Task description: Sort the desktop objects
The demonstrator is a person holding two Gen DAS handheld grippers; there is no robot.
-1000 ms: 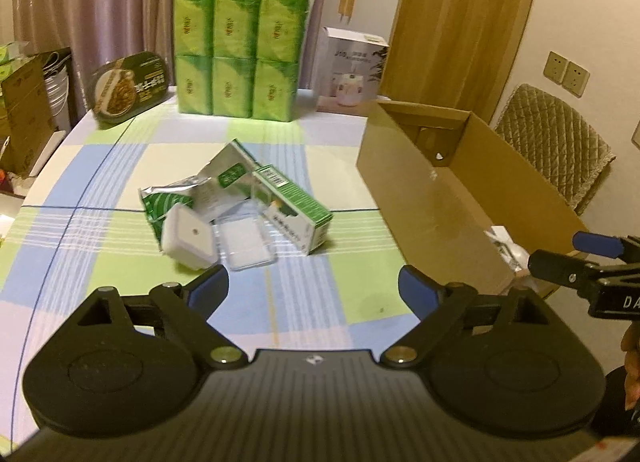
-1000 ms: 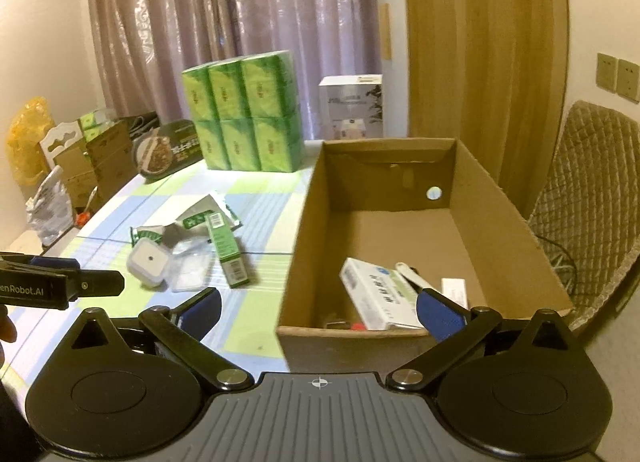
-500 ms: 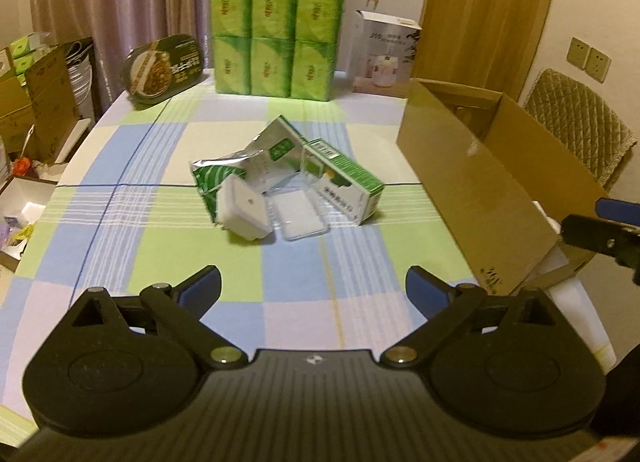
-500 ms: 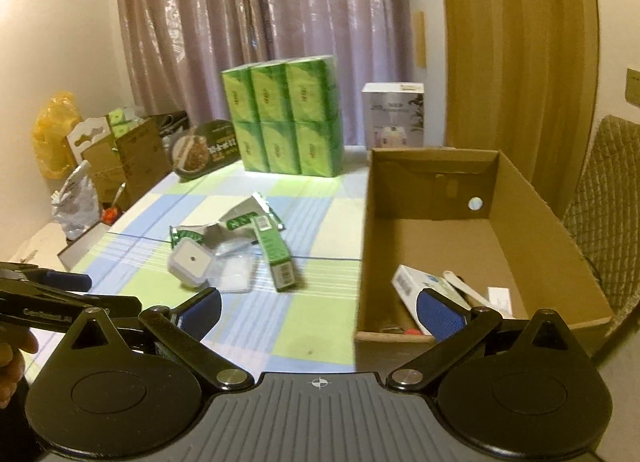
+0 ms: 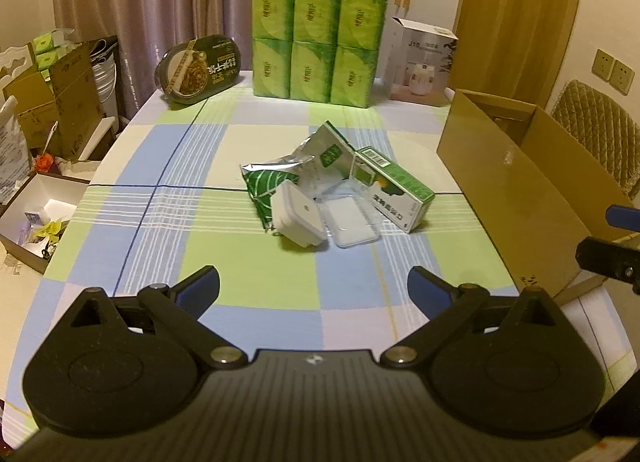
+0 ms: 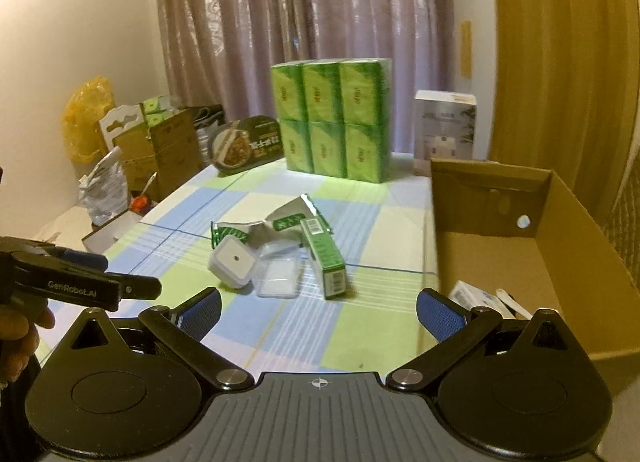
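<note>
Checked tablecloth (image 5: 160,222) | white box (image 5: 298,218) ahead of left gripper (image 5: 314,288), jaws opening, empty | right gripper (image 6: 318,312) spread, empty

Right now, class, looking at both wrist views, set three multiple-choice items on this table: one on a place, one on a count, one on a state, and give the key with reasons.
1. Where does the cardboard box stand relative to the pile of small items?
A. to its right
B. to its left
C. on top of it

2. How many green tissue packs show in the stack at the back of the table?
A. four
B. six
C. nine

3. How is the left gripper?
A. shut on the green carton
B. shut on nothing
C. jaws apart, nothing between them

Key: 1 A, the box sits right of the pile in both views. 2 B, two rows of three. 3 C, its jaws are opening over the bare tablecloth, short of the green carton.
</note>
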